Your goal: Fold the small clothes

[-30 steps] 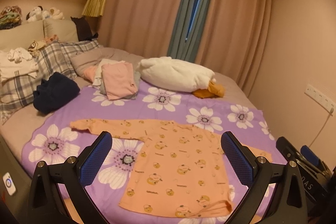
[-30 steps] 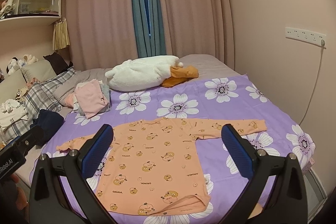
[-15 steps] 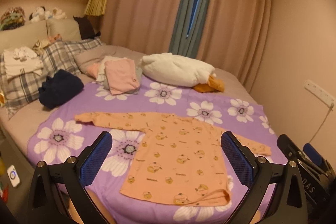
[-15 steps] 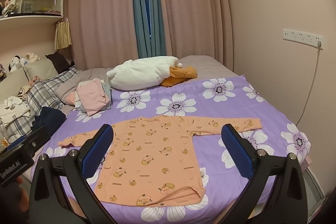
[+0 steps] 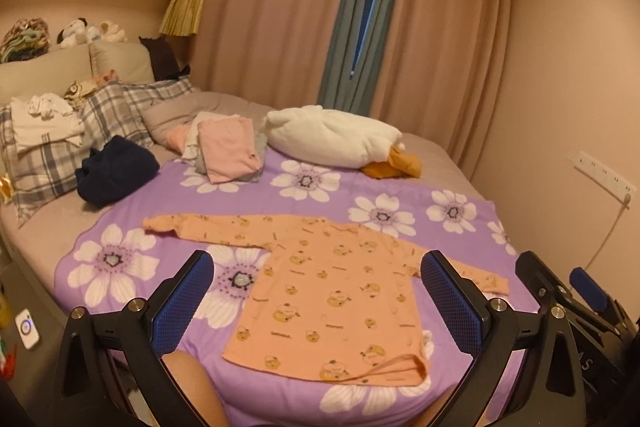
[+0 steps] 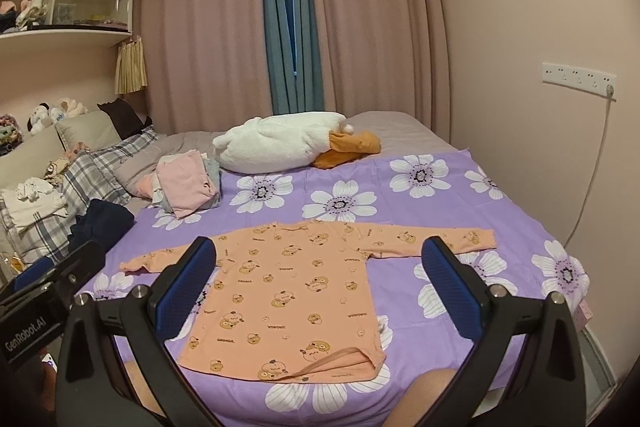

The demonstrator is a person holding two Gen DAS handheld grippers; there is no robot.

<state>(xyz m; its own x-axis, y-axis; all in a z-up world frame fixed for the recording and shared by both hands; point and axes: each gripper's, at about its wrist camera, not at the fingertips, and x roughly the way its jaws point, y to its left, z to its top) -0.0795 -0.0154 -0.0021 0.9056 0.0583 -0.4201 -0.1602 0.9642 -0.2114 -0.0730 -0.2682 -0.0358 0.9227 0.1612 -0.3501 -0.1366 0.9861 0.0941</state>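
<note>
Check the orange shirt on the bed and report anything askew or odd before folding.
The orange shirt lies flat on the purple blanket, sleeves spread. Only its hem corner on the right is flipped up, showing the inside. Nothing else stands out.

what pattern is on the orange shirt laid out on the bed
Small cartoon bears with little printed words, scattered over the orange shirt; clearest in the right wrist view.
</note>
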